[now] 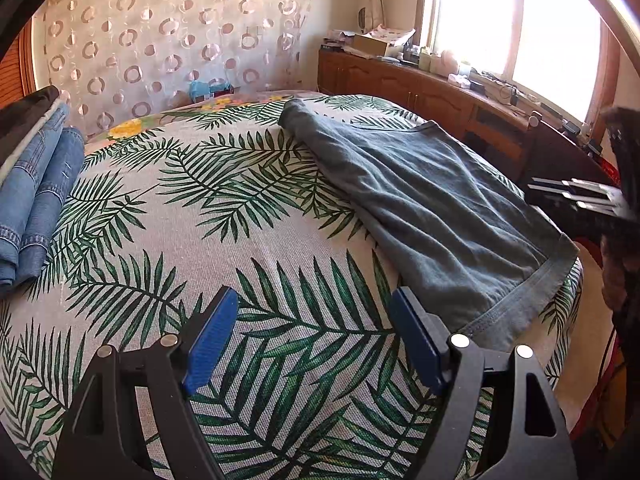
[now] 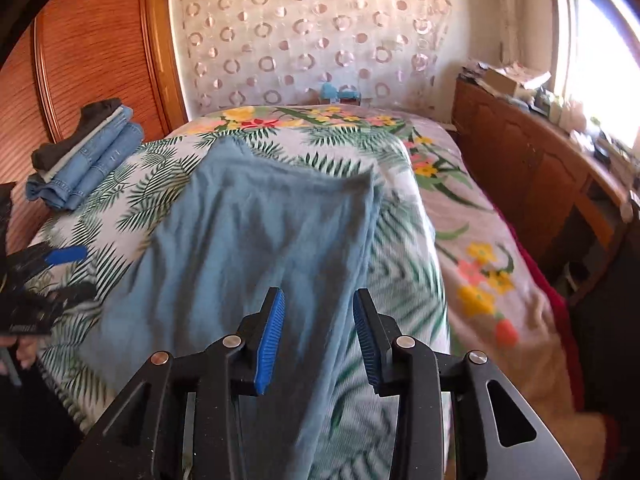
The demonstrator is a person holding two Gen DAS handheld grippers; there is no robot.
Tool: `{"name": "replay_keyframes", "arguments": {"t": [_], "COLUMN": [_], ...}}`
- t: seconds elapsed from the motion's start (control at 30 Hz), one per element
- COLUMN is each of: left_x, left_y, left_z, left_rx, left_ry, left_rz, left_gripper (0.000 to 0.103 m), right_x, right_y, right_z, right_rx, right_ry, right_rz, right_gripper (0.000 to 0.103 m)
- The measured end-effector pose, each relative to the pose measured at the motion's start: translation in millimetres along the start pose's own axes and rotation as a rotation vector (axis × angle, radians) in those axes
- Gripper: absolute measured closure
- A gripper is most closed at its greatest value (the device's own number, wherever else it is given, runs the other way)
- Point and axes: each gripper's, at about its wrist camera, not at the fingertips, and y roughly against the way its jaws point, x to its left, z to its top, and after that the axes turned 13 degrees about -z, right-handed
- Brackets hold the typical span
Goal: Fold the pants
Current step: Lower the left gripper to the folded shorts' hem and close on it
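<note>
We see the grey-blue pants [image 2: 256,240] spread flat on the bed [image 1: 248,232], over its palm-leaf cover. Our right gripper [image 2: 318,340] hovers above their near part, jaws parted and grasping nothing; this view is smeared, so the near hem is hard to make out and runs off the lower edge. Our left gripper [image 1: 312,340] is released too, jaws wide over bare cover beside the hem. A stack of folded jeans [image 2: 86,164] sits by the headboard, cut off in the left view.
</note>
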Motion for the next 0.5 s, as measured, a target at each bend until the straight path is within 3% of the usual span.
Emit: {"name": "replay_keyframes", "arguments": {"t": [0.3,0.5], "left_x": [-7,-26], "left_y": [-2,4], "left_z": [2,9], "left_rx": [0.018,0.02], "left_ry": [-0.027,-0.057], "left_rz": [0.022,-0.033], "left_gripper": [0.023,0.023], "right_x": [-19,-19], "right_y": [40,58], "right_z": [-44,-47], "right_rx": [0.022,0.001], "right_ry": [-0.088,-0.106], "right_rz": [-0.016,0.001], "right_gripper": [0.066,0.066]}}
